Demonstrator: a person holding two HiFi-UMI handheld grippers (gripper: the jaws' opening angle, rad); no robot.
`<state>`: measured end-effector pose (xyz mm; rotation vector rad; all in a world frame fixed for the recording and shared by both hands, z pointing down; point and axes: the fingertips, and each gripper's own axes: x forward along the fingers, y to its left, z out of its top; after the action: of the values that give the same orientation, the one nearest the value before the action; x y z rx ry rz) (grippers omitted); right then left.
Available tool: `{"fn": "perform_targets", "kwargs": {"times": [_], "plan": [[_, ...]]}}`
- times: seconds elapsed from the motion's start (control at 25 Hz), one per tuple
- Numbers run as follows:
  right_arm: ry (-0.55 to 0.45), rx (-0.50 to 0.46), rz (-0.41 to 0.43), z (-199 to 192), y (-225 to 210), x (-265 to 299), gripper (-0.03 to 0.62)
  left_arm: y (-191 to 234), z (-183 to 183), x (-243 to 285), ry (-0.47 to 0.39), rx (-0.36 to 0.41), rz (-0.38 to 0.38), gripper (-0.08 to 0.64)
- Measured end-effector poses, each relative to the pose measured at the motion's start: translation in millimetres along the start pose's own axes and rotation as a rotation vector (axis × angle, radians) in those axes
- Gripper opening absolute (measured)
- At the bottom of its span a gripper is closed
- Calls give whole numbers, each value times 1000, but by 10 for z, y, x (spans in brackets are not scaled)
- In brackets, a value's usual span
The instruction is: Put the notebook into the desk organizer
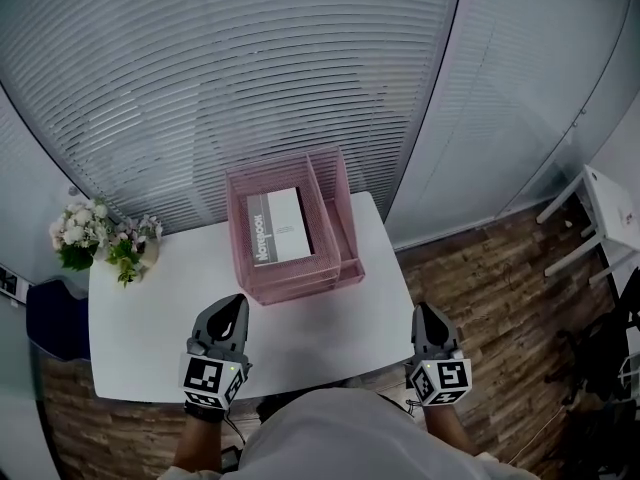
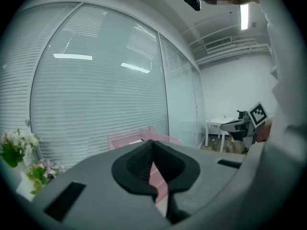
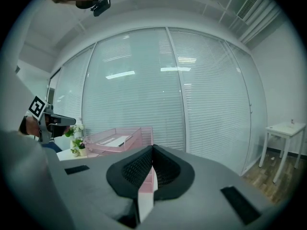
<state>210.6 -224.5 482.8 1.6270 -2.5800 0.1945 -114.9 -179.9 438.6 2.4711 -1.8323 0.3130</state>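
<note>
A white and grey notebook (image 1: 278,226) lies flat inside the pink wire desk organizer (image 1: 335,176) at the back of the white table (image 1: 150,343). My left gripper (image 1: 234,309) hovers over the table's front, a little short of the organizer, with its jaws shut and nothing between them. My right gripper (image 1: 429,317) hangs at the table's front right edge, jaws shut and empty too. In the left gripper view the organizer (image 2: 127,138) shows beyond the closed jaws; in the right gripper view the organizer (image 3: 120,139) and notebook (image 3: 114,140) sit to the left.
A small pot of flowers (image 1: 104,242) stands at the table's back left corner. A dark blue chair (image 1: 58,318) is left of the table, and a white side table (image 1: 605,208) is far right. Blinds cover the glass wall behind; wooden floor lies to the right.
</note>
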Motion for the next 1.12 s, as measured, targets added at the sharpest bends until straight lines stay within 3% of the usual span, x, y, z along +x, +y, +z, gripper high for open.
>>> {"fn": "perform_targets", "kwargs": {"times": [0.6,1.12], "plan": [[-12,-46,53,111,215,115,12,30,-296,-240,-28,-106,43,8],[-15,-51,66,129,237,118,12,-27,-349,-272,-31,-118,45,8]]}}
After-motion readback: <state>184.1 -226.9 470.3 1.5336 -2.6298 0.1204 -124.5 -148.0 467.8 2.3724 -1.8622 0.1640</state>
